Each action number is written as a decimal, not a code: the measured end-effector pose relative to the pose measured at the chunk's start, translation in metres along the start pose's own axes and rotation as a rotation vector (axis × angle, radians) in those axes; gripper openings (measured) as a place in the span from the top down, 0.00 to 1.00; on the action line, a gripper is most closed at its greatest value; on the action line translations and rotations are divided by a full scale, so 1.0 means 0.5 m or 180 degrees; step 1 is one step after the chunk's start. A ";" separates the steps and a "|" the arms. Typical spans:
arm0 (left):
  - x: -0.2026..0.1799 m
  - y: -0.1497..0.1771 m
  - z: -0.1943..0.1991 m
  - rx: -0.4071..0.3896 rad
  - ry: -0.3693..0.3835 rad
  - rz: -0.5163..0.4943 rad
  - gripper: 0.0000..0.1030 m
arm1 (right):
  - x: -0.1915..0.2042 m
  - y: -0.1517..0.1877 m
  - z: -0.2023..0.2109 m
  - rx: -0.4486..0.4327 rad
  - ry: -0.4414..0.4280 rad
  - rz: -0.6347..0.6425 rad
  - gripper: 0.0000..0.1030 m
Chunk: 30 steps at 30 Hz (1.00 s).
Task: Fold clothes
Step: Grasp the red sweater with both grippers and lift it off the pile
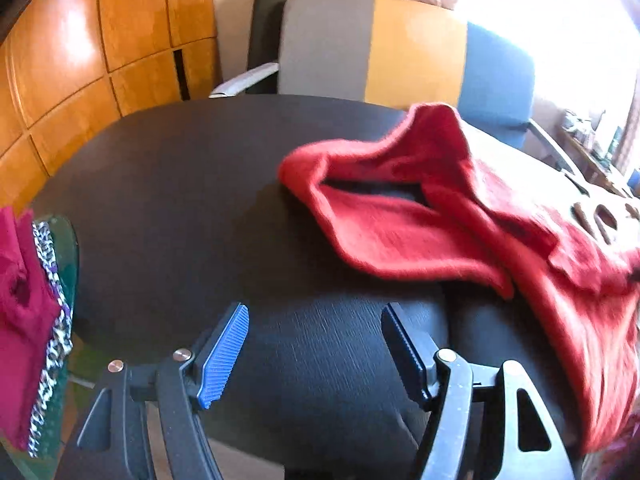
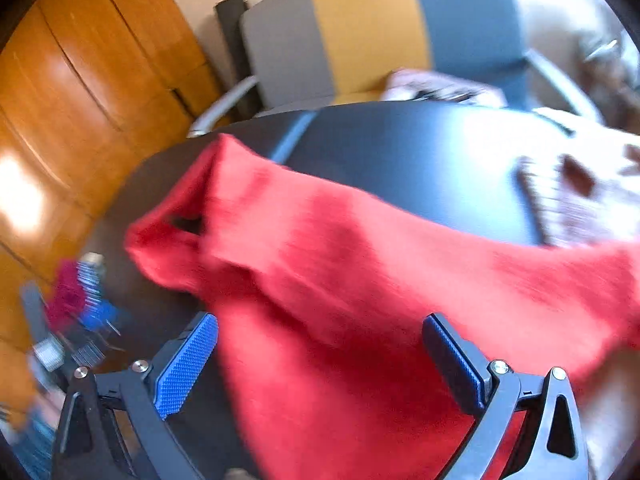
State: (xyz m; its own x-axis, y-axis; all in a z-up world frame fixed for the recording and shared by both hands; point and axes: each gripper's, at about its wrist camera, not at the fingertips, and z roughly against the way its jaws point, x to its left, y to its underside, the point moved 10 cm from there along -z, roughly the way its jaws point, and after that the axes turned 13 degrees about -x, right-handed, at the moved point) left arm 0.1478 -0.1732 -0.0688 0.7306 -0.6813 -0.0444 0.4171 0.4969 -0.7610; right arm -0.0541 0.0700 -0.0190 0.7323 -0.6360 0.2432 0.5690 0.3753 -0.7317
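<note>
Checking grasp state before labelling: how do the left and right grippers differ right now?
The left gripper hangs over bare black table, nothing between its jaws; the right gripper sits over the rumpled red knit garment, cloth lying in its gap. The garment lies off to the left gripper's right, but directly under the right gripper. Both are open, gripping nothing.

Left gripper (image 1: pixel 316 354) is hovering, jaws spread wide | right gripper (image 2: pixel 320 364) is hovering, jaws likewise gaping, nothing clamped
</note>
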 end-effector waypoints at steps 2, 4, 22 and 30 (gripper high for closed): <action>0.000 -0.030 -0.030 0.0012 0.0007 0.0081 0.32 | -0.033 0.027 0.018 -0.0122 0.0259 0.0174 0.00; -0.006 -0.054 -0.054 0.0008 -0.0002 0.0130 0.32 | -0.041 0.045 0.027 -0.0234 0.0414 0.0419 0.00; -0.034 -0.100 -0.208 0.0130 -0.0226 -0.0081 0.96 | -0.109 -0.017 -0.113 -0.0256 0.0166 -0.0873 0.26; 0.062 -0.218 -0.101 -0.0331 -0.0201 -0.0003 0.96 | -0.055 -0.094 -0.107 -0.0347 -0.0041 -0.0379 0.78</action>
State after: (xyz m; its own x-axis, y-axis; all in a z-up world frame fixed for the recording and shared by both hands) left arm 0.0978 -0.2757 -0.0197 0.7643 -0.6449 -0.0053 0.3618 0.4355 -0.8243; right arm -0.1210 0.0338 -0.0253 0.6672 -0.6628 0.3400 0.6087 0.2219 -0.7617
